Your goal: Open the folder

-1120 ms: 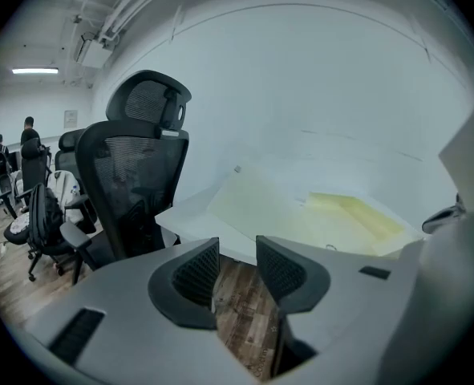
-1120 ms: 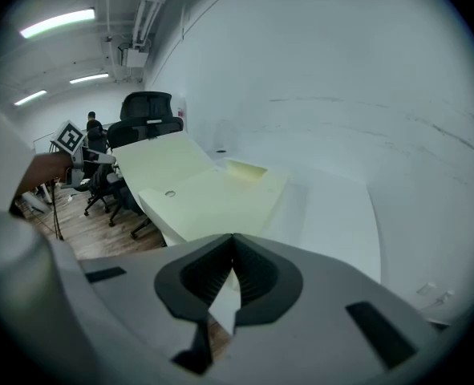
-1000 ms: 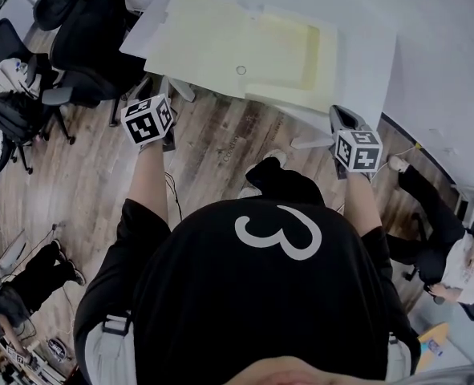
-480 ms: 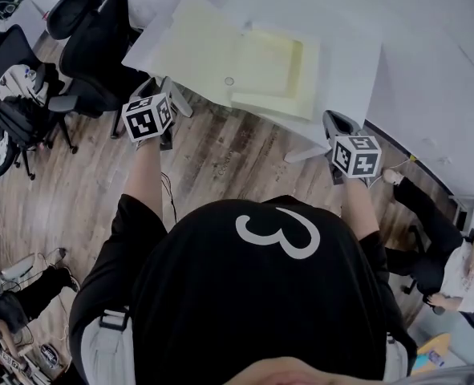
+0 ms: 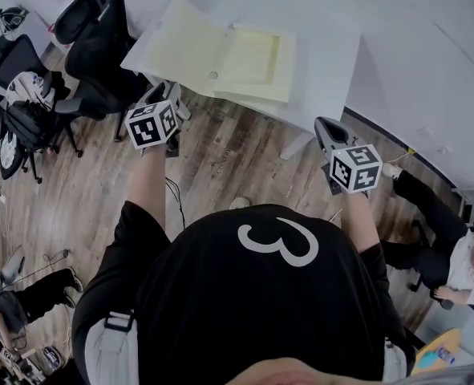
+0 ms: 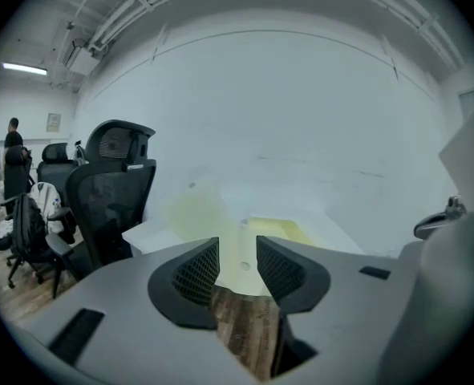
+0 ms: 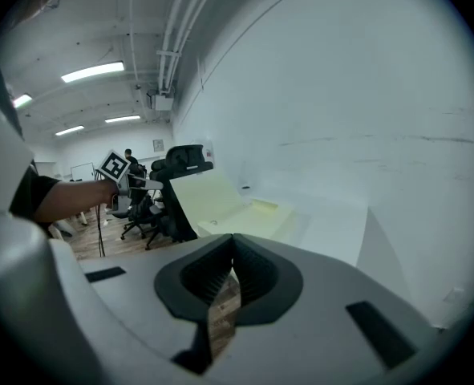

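folder (image 5: 220, 54) lies open, seemingly, on table (image 5: 333, 58).

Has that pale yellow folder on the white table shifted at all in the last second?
No. The pale yellow folder lies open at the same spot by the white table's near edge; it only looks smaller because the head camera moved.

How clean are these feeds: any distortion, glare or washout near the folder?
Head view: wide-angle bending, pale folder reads faintly against the white table. Left gripper view: heavy fisheye, black corners, folder washed out. Right gripper view: same vignette, bright ceiling lights.
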Action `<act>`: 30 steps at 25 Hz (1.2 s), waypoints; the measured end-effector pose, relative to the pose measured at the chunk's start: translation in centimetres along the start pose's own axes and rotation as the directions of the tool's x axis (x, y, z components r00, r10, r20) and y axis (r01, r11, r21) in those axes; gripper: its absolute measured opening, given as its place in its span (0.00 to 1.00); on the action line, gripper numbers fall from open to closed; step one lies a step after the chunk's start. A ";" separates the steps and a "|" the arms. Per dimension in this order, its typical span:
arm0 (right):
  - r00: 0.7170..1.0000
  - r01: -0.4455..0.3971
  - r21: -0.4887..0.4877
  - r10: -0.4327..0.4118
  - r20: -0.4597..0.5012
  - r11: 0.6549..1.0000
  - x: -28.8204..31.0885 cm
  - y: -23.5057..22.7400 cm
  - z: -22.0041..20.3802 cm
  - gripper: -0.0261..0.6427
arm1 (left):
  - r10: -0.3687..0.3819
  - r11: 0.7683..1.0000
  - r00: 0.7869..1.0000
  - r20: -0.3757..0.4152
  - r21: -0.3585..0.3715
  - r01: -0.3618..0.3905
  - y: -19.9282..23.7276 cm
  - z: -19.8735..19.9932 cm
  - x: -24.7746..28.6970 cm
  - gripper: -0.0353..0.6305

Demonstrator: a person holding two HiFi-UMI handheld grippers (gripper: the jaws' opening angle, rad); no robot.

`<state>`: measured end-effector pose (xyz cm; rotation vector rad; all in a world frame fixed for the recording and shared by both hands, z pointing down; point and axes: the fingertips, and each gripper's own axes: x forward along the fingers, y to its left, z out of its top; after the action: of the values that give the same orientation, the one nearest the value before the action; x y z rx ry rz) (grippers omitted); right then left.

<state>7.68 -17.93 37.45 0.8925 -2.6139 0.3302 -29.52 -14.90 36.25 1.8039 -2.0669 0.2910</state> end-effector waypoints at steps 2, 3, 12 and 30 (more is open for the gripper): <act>0.998 -0.054 0.011 0.054 0.036 0.998 -2.1 1.4 0.5 0.07 | -0.080 0.997 0.996 0.025 -0.011 0.081 -3.6 -0.2 -2.5 0.26; 0.994 -0.093 0.028 0.092 0.057 0.995 -3.1 2.3 0.7 0.07 | -0.130 0.991 0.991 0.033 -0.012 0.131 -5.5 -0.4 -3.9 0.26; 0.911 -0.372 0.046 0.356 0.208 0.927 -12.5 10.7 1.7 0.07 | -0.543 0.840 0.839 0.043 0.038 0.541 -22.4 -3.2 -18.1 0.21; 0.840 -0.446 -0.149 0.470 0.270 0.883 -22.6 17.7 3.0 0.07 | -0.575 0.798 0.810 0.114 0.297 0.524 -31.6 -3.6 -31.2 0.08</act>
<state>12.51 6.99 23.75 0.2866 -3.0872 0.2178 5.29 9.89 23.73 2.5927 -1.5554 0.2169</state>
